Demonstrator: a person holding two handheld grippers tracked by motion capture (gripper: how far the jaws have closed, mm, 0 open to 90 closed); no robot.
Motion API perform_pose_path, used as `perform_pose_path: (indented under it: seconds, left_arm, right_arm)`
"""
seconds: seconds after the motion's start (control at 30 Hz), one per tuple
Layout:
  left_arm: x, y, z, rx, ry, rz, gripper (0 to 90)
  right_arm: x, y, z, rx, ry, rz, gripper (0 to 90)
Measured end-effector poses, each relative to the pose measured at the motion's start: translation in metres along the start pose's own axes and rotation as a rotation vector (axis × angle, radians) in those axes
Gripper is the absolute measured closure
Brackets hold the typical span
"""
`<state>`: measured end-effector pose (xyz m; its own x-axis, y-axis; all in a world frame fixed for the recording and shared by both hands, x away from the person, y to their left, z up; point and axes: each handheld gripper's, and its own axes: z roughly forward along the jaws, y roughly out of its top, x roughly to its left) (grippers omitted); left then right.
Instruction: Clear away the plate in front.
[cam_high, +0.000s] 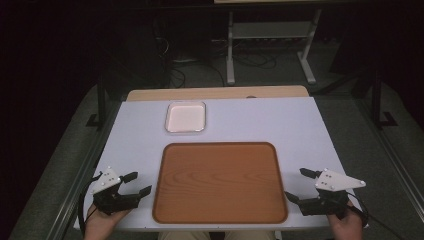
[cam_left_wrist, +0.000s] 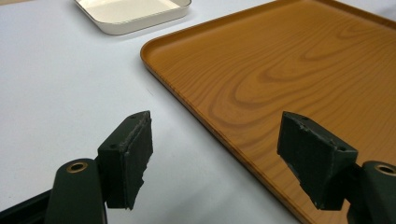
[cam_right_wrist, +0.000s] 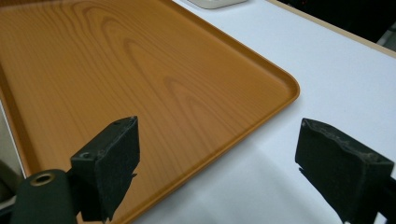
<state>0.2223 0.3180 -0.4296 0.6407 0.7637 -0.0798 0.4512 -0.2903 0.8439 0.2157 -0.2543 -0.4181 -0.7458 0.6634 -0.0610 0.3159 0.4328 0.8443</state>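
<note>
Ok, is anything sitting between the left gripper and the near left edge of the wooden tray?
Nothing visible does. The left gripper hovers open beside the wooden tray, with bare white table between its jaws and the tray's left rim. The small white dish lies beyond the tray, out of the way.

A lab: a white-topped test table (cam_high: 260, 120) in a dark room, cables (cam_high: 250, 60) on the floor at twelve o'clock.
</note>
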Motion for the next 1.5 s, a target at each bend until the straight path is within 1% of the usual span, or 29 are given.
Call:
perform_pose_path:
  seconds: [0.3,0.43,0.57,0.77,0.8,1.03,1.07,1.13,1.27,1.43,1.5]
  left_arm:
    - [0.000,0.000,0.001,0.006,-0.006,-0.003,26.2]
    - [-0.001,0.000,0.003,0.016,-0.007,0.005,26.2]
    - [-0.001,0.000,0.004,0.020,-0.009,0.005,26.2]
    - [-0.002,0.000,0.006,0.016,-0.011,0.005,26.2]
    - [-0.002,0.001,0.007,0.015,-0.014,0.002,26.2]
    - [-0.003,0.004,0.010,0.022,-0.021,0.013,26.2]
    - [-0.003,0.006,0.012,0.020,-0.028,0.015,26.2]
    - [-0.003,0.007,0.012,0.019,-0.028,0.018,26.2]
    - [-0.002,0.016,0.015,0.004,-0.034,0.019,26.2]
    - [-0.001,0.030,0.017,-0.011,-0.034,0.041,26.2]
    - [0.001,0.034,0.020,-0.004,-0.033,0.053,26.2]
  right_arm:
    - [0.000,0.000,0.000,0.000,-0.002,-0.001,13.0]
    - [0.000,0.000,0.000,-0.006,-0.004,0.003,13.0]
    - [0.000,0.000,-0.002,-0.010,-0.007,0.002,13.0]
    - [0.000,0.000,-0.002,-0.012,-0.008,0.005,13.0]
    - [0.001,0.000,-0.002,-0.013,-0.008,0.006,13.0]
    - [-0.001,0.000,-0.005,-0.030,-0.018,0.021,13.0]
    - [-0.001,-0.001,-0.005,-0.034,-0.022,0.024,13.0]
    - [-0.001,-0.001,-0.006,-0.040,-0.028,0.029,13.1]
    - [-0.003,-0.001,-0.007,-0.045,-0.036,0.038,13.0]
    - [-0.004,-0.002,-0.008,-0.060,-0.040,0.057,13.0]
    - [-0.005,-0.002,-0.009,-0.066,-0.040,0.064,13.0]
